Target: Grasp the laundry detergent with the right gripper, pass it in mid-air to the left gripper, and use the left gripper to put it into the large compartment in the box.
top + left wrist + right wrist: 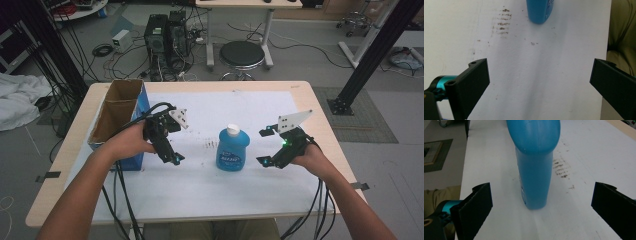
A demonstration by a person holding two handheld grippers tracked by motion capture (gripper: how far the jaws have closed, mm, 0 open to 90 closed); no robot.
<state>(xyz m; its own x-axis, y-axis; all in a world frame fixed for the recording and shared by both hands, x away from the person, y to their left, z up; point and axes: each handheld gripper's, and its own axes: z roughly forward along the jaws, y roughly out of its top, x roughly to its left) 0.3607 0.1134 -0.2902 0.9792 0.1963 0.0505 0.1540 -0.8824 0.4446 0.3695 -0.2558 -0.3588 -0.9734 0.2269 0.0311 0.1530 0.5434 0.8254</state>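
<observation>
Setup: blue bottle point(232, 149) w/ white cap point(233, 130) stands upright near centre of the white sheet point(240, 200) covering the table point(320, 115). Open cardboard box point(117, 117) sits at table's left edge, well apart from bottle.

Gripper status:
- Right gripper point(266, 146): jaws wide apart, nothing between pads. Hovers just beside bottle on its right. Right gripper view shows bottle point(534, 170) centred between the two jaws, narrow side facing the camera, base on the sheet.
- Left gripper point(172, 157): jaws also apart, empty. Pointed down at the sheet, left of bottle. Left gripper view catches bottle's lower end point(539, 11) at top of frame, well ahead of the jaws; smudge marks point(503, 23) lie nearby on the sheet.

Step in hand (judged): right gripper approach and grasp of bottle body.

Procedure recs:
1. Keep bottle centred btwn jaws; advance straight in, no yaw. Approx. equal gap each side before closing.
2. Aim pads at the mid-body, below the shoulder bulge. Upper section flares; pads set there may slip down or tip it.
3. Close slowly. Plastic wall prob. flexes; squeeze enough to hold, not dent.
4. Avoid nudging w/ one jaw first: bottle is tall, narrow-based, likely to topple or skate on the sheet.
5. Hold left gripper clear of the path, ready to steady if req'd.
6. Lift vertical; check no tilt before any transfer.
</observation>
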